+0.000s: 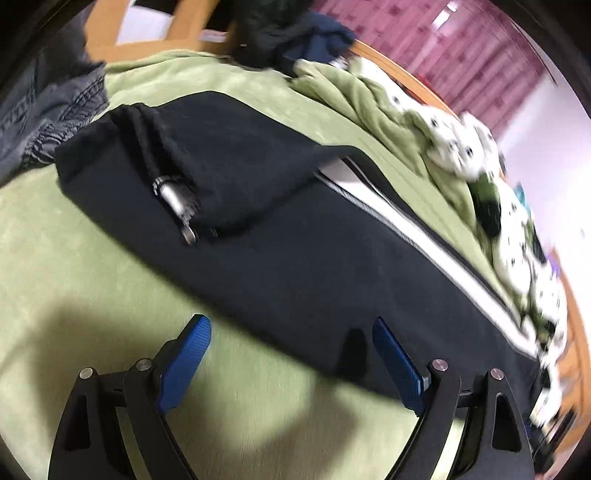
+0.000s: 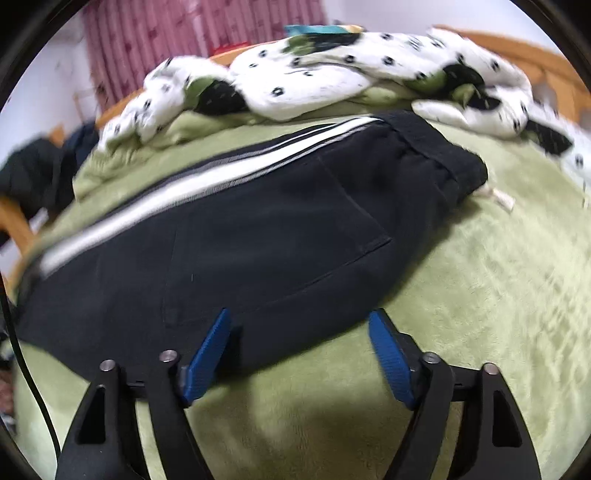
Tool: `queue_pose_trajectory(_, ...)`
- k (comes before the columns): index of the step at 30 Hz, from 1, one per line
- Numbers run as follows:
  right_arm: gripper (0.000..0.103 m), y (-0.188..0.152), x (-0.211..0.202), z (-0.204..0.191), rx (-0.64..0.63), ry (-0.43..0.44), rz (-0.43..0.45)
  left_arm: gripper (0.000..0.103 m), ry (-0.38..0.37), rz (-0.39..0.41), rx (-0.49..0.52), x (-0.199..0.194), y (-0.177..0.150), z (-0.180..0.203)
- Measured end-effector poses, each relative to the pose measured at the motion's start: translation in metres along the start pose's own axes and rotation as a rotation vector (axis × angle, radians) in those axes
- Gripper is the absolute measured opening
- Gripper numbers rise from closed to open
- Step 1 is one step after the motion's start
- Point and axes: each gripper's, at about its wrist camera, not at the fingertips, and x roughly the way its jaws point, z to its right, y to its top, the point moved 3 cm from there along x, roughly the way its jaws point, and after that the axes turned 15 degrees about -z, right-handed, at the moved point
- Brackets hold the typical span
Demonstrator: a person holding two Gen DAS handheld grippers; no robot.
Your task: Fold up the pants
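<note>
Nearest you, your left gripper [image 1: 291,332] hangs with its jaws spread wide and empty over the green blanket [image 1: 74,258], the right blue pad [image 1: 397,360] just at the near edge of the black track pants [image 1: 295,258], though contact cannot be judged. Your right gripper [image 2: 299,328] is likewise released and holds nothing, its left pad [image 2: 208,354] over the pants' [image 2: 240,240] near hem. The pants lie lengthwise across the bed, folded leg on leg, white side stripe [image 2: 184,192] along the far edge, back pocket [image 2: 277,240] facing up, waistband to the right with a white drawstring end [image 2: 498,197] poking out. At the left end a leg cuff is turned back, and a silver zipper pull [image 1: 175,201] shows there. Beyond the pants, a rumpled white spotted quilt [image 2: 332,74] crowds the far edge. A grey garment [image 1: 44,110] lies at far left, dark clothes [image 1: 288,33] are piled behind it, then the orange wooden bed frame [image 1: 406,77] and pink curtain [image 2: 203,33].
</note>
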Motion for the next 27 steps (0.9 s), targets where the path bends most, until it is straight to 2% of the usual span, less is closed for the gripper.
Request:
queue_pose_trajectory(3,0.082,0.019,0.023,0.005,0.058,0.031,-0.048,0.087,0.014,0.037,-0.048,0.01,0.013,0.003)
queue_pose_trajectory(4,0.082,0.026,0.026,0.004,0.063,0.029,-0.035,0.086,0.022,0.049,-0.055,0.014,0.017,0.005)
queue_pose_trajectory(5,0.081,0.034,0.03,0.0,0.056,0.029,-0.023,0.081,0.037,0.071,-0.054,0.017,0.021,0.009)
queue_pose_trajectory(6,0.072,0.041,0.035,-0.003,0.047,0.024,-0.024,0.076,0.044,0.098,-0.053,0.02,0.024,0.011)
queue_pose_trajectory(7,0.065,0.048,0.042,-0.006,0.045,-0.003,-0.024,0.064,0.033,0.109,-0.059,0.022,0.028,0.011)
queue_pose_trajectory(8,0.051,0.054,0.048,-0.005,0.054,-0.022,-0.027,0.048,0.018,0.106,-0.074,0.023,0.032,0.007)
queue_pose_trajectory(9,0.037,0.061,0.051,-0.002,0.082,-0.016,-0.022,0.038,0.009,0.107,-0.094,0.023,0.035,0.0)
queue_pose_trajectory(10,0.028,0.064,0.051,0.002,0.11,0.017,-0.008,0.023,0.0,0.109,-0.106,0.023,0.036,-0.002)
queue_pose_trajectory(11,0.022,0.066,0.051,0.005,0.126,0.05,-0.004,0.016,-0.033,0.102,-0.123,0.023,0.037,-0.008)
queue_pose_trajectory(13,0.017,0.064,0.047,0.01,0.153,0.095,0.014,0.012,-0.068,0.105,-0.128,0.019,0.034,-0.01)
queue_pose_trajectory(17,0.011,0.052,0.018,0.009,0.128,0.114,0.06,0.011,0.049,0.144,0.0,-0.005,0.021,0.014)
queue_pose_trajectory(19,0.01,0.043,-0.002,0.01,0.118,0.131,0.068,0.01,0.067,0.145,0.056,-0.024,0.008,0.023)
queue_pose_trajectory(23,0.008,0.015,-0.042,0.018,0.093,0.118,0.079,0.01,0.077,0.109,0.122,-0.053,-0.026,0.027)
queue_pose_trajectory(27,0.008,-0.017,-0.07,0.045,0.113,0.113,0.072,0.01,0.09,0.062,0.173,-0.079,-0.065,0.018)
